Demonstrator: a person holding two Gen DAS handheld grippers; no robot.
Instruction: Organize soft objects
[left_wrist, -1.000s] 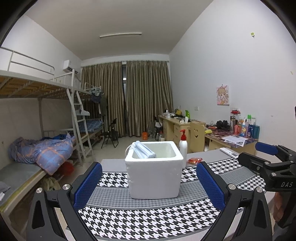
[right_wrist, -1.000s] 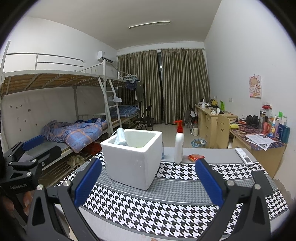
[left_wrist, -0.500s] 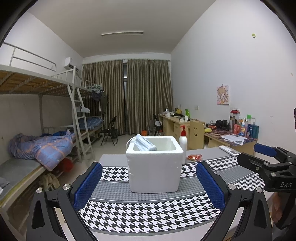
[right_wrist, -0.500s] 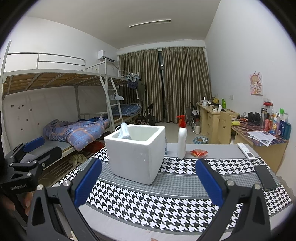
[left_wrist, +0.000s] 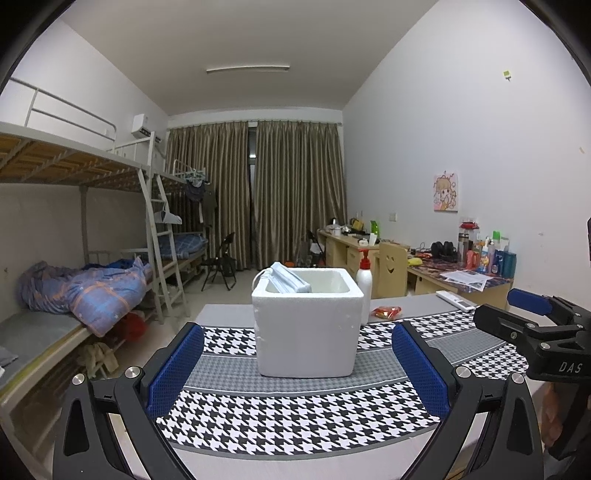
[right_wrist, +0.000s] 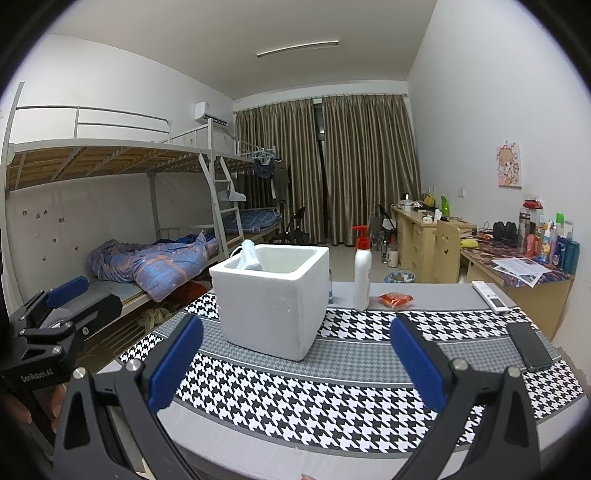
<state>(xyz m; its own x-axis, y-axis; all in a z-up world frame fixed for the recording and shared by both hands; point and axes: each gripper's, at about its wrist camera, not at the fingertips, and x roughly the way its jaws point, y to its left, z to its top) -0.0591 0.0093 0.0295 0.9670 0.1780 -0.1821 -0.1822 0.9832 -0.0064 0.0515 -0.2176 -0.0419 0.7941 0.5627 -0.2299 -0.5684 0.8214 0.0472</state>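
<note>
A white foam box (left_wrist: 306, 328) stands on the houndstooth-patterned table (left_wrist: 295, 424); it also shows in the right wrist view (right_wrist: 271, 299). A pale blue face mask (left_wrist: 290, 282) leans inside its left corner, sticking up over the rim, also in the right wrist view (right_wrist: 248, 254). My left gripper (left_wrist: 299, 369) is open and empty, held back from the box near the table's front edge. My right gripper (right_wrist: 295, 365) is open and empty, to the right of the left one. Each gripper shows at the edge of the other's view.
A white pump bottle with red top (right_wrist: 362, 271) and a red packet (right_wrist: 396, 299) sit behind the box. A white remote (right_wrist: 487, 295) and a black phone (right_wrist: 529, 347) lie at the right. Bunk beds stand left, desks right.
Both grippers have pulled back and tilted slightly upward, so the box appears lower and farther away. Both stay open and empty; the mask remains in the box.
</note>
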